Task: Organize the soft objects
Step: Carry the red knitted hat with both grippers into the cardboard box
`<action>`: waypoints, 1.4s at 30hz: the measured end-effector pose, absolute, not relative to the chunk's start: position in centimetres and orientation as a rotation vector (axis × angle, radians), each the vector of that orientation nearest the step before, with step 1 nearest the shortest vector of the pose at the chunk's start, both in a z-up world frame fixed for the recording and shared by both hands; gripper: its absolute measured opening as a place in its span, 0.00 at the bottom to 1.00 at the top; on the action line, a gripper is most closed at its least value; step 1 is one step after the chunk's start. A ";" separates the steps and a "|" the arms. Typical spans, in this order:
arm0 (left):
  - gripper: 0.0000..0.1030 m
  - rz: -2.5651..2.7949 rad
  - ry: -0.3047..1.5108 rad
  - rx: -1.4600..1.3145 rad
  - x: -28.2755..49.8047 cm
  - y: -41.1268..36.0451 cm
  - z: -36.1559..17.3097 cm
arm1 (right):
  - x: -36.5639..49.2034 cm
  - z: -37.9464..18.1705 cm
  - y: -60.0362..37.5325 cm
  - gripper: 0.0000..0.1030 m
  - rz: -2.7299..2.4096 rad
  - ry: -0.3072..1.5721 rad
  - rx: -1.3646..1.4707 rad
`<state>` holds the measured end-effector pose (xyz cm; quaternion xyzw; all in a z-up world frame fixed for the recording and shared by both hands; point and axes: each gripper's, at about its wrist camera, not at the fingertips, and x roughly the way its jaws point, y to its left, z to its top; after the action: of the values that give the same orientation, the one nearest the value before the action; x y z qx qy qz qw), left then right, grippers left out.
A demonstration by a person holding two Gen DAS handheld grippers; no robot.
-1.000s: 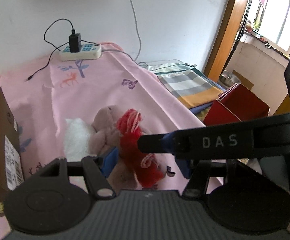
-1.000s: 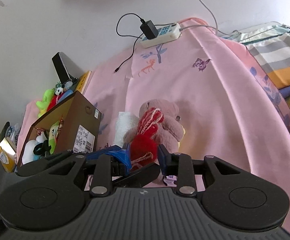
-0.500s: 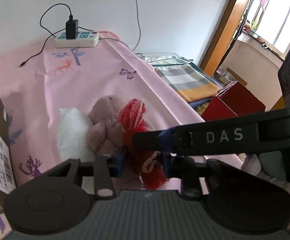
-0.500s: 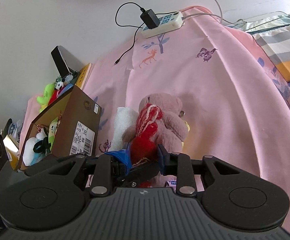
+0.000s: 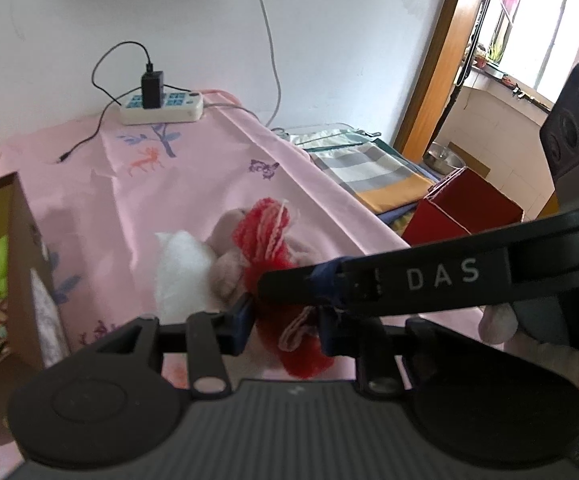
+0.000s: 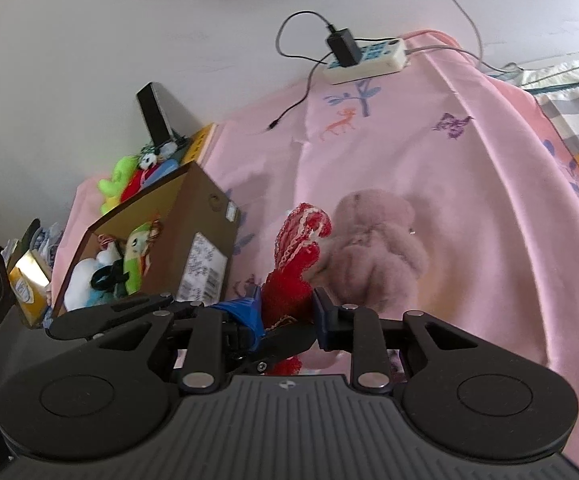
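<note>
Pink printed cloth (image 5: 193,184) over a table against a white wall, power strip (image 5: 161,108) w/ charger far ahead at the wall.

Both tongs on the same red yarn toy (image 5: 273,240). Left gripper (image 5: 283,330) closing, pads pinching the toy's lower part; toy rises straight up from between the fingers. Right gripper (image 6: 287,312) closing too, red yarn wedged between its blue pads, pressed from both sides. In the left view, right tool's finger crosses in front from the right, marked DAS.

Pink plush bear (image 6: 373,248) just beyond the tips, touching the red toy on its right side in the right view. White fluffy piece (image 5: 181,268) ahead-left of the left tips, beside the bear.

Brown cardboard box (image 6: 193,232) to the left of both tongs, open, already w/ several plush toys (image 6: 137,256) inside: likely the drop spot.

Step in hand, by the look: secure the red toy, lift clear of the bear. Best done w/ firm pinch low on the body, not on loose yarn; straight up first so strands don't snag the bear's fur. Then over the box rim, release well inside. Watch for tangled tools: fingers overlap closely.
</note>
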<state>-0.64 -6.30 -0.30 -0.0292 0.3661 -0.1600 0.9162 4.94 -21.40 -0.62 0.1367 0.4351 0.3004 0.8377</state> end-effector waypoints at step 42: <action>0.17 -0.078 0.647 -0.029 -8.0 13.8 3.7 | 1.5 2.1 0.4 0.09 0.874 0.834 0.186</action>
<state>-7.95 13.78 3.69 -0.0143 0.3176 -0.0384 0.9473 1.49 0.42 2.14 0.0875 0.3917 0.4103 0.8189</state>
